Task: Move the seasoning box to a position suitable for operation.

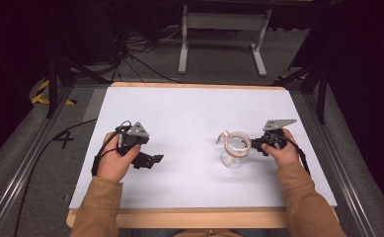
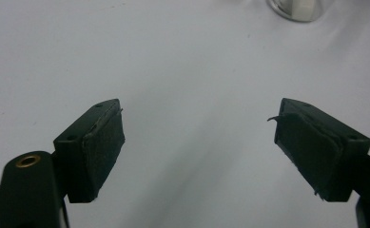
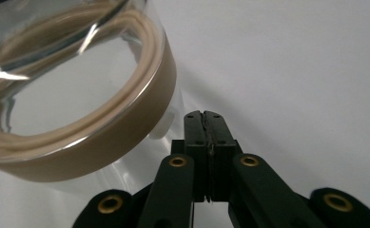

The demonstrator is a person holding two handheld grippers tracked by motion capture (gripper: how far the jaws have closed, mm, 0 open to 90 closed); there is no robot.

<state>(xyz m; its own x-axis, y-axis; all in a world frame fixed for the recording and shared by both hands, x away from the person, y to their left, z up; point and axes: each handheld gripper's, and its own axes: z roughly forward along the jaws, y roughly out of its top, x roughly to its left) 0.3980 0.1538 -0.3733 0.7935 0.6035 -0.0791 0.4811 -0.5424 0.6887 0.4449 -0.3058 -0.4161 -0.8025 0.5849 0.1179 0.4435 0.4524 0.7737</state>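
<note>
Black jaws of the right gripper are pressed flat together, pad on pad, and we see nothing caught between them. In the right gripper view the tips sit just beside the glass jar, at its side below the tan band that rings the mouth; whether they touch the glass we cannot tell. From the high view the right gripper points left toward the jar, with the right hand wrapped round its body and the grey three-cornered plate standing on top. The jar stands upright on the white table, right of centre, and a pale tab (a clasp or handle, too small to tell) sticks out from its rim on the far left side.

We see the left gripper spread wide, its two pads well apart with bare white table between them. A bit of the jar's base shows at the top edge of the left gripper view, well apart from the jaws. In the high view the left gripper lies low over the table left of centre, pointing right, held by the left hand, cable looping at the wrist. Both tan sleeves come in from the bottom edge. Grey floor with dark cables lies beyond the table.
</note>
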